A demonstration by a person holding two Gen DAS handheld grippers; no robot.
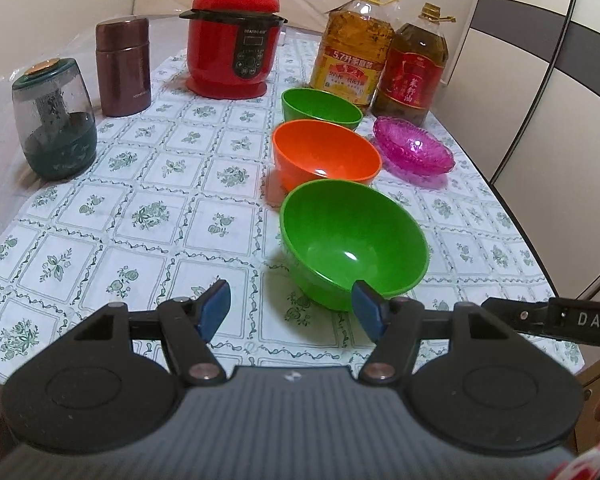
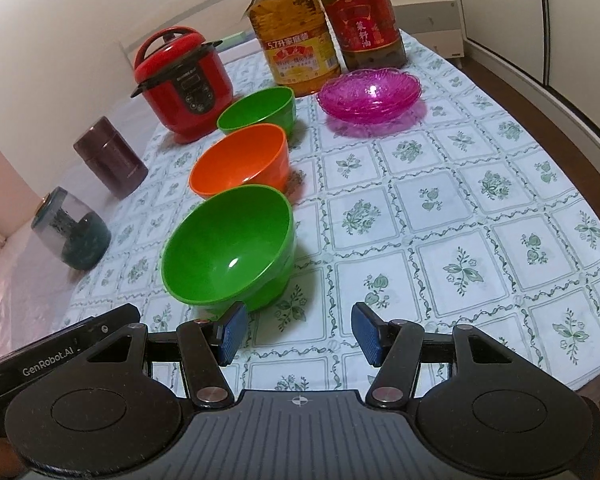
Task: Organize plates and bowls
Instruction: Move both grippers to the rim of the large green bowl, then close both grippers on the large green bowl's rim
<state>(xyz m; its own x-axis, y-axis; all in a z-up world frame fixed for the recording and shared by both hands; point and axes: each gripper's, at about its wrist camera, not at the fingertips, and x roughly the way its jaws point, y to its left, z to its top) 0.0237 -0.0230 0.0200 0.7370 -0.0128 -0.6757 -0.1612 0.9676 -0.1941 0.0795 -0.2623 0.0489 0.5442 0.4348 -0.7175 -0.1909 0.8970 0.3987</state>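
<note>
Three plastic bowls stand in a row on the table: a near green bowl, an orange bowl behind it, and a far green bowl. A stack of pink glass plates sits to their right. My left gripper is open and empty, just in front of the near green bowl. My right gripper is open and empty, in front of and to the right of that bowl.
A red rice cooker, two oil bottles, a brown canister and a glass jar stand along the back and left. The table edge runs on the right.
</note>
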